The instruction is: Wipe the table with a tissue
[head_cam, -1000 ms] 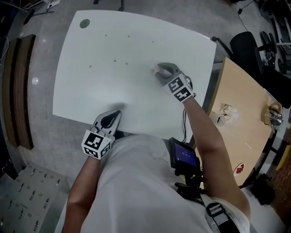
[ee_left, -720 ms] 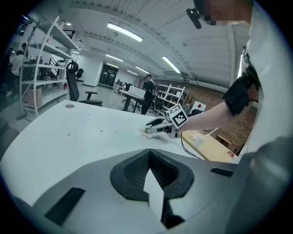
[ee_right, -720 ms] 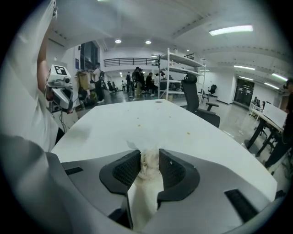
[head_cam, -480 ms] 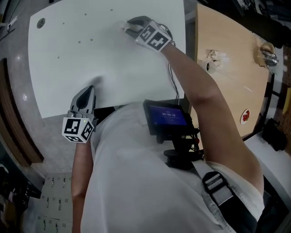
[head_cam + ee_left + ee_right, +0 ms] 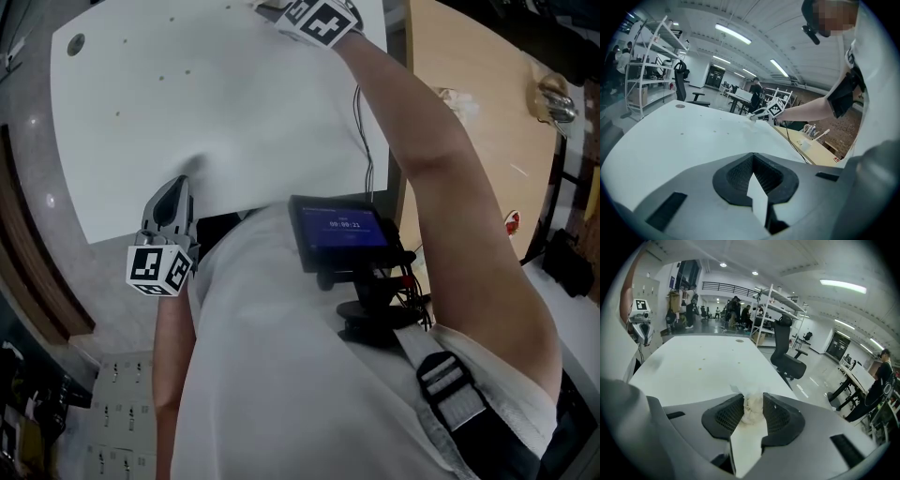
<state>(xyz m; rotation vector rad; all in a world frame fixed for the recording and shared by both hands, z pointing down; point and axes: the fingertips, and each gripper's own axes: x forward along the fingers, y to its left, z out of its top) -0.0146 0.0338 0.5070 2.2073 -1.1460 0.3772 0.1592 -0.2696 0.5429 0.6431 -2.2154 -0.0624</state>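
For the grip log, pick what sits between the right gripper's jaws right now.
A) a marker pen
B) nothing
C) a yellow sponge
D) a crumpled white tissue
D: in the right gripper view, the right gripper has its two dark pads pressed on a crumpled white tissue, held above the white table.

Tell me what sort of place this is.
Probably an open-plan workshop or lab hall. There is a metal shelving rack, a black office chair on a bare polished floor, and more desks beyond, all under long ceiling strip lights.
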